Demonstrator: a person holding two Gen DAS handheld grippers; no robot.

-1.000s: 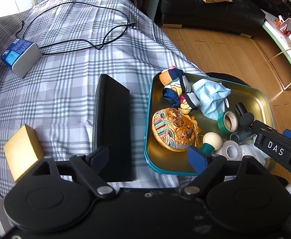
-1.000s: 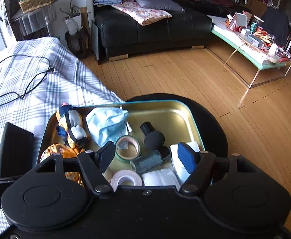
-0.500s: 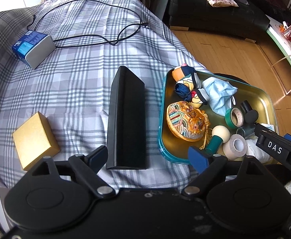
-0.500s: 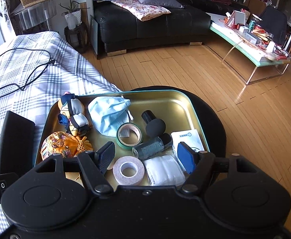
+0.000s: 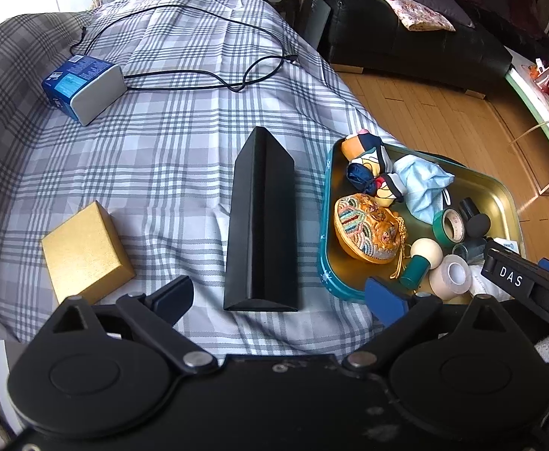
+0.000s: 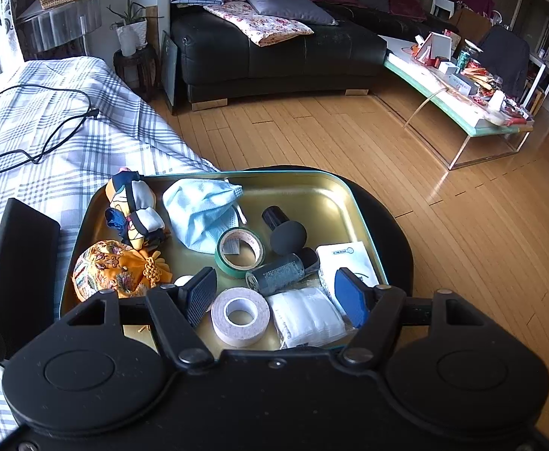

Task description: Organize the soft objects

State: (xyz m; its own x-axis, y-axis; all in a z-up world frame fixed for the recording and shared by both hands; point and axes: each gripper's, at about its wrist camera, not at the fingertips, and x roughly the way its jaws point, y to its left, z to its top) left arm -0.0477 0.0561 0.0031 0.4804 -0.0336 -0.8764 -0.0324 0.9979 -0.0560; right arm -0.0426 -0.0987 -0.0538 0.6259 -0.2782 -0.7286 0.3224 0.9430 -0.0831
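A gold tray with a teal rim [image 6: 334,188] sits at the bed's edge. In it lie soft things: an embroidered orange pouch [image 6: 113,270], a patterned fabric bundle [image 6: 135,206], a light blue face mask [image 6: 199,210] and a white soft pack [image 6: 304,315]. My right gripper [image 6: 276,295] hovers open over the tray's near end, above the white pack. My left gripper [image 5: 280,298] is over the bed left of the tray [image 5: 325,225], its jaws opening with nothing between them. The pouch [image 5: 368,229] and the mask [image 5: 421,184] also show there.
A long black box [image 5: 261,225] lies beside the tray. A gold box [image 5: 85,251], a blue and white box [image 5: 83,88] and a black cable [image 5: 199,82] are on the plaid bed. The tray also holds green tape [image 6: 239,250], white tape [image 6: 239,314] and small bottles. Wooden floor lies to the right.
The left gripper has drawn back from the tray, so more of the bed shows, and its jaws have spread wider. The right gripper has pulled back a little over the tray's near end.
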